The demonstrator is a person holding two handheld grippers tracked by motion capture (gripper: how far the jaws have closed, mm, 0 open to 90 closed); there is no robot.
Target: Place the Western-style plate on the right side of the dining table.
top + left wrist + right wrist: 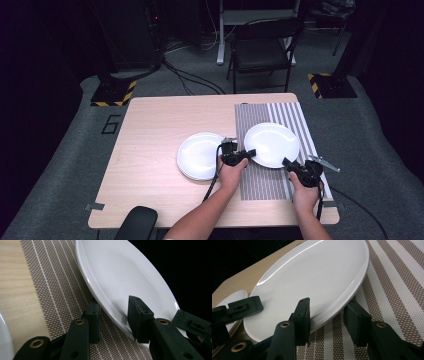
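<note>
We hold both forearms low, left tongs (pixel 248 153) and right tongs (pixel 288 163) each pinching the white plate's (pixel 271 143) near rim between them.

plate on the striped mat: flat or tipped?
Cannot tell. Both grippers' jaws straddle the plate rim above the mat, left gripper and right gripper on opposite sides.

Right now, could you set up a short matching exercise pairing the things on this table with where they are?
Things:
1. held plate
2. plate stack
3. striped mat
4. chair

Places:
A. on the bare wood, left of the mat
B. on the floor beyond the table
C. over the mat, rim between the jaws of the left gripper and right gripper
D. along the table's right part

Pairs: 1-C, 2-A, 3-D, 4-B
</note>
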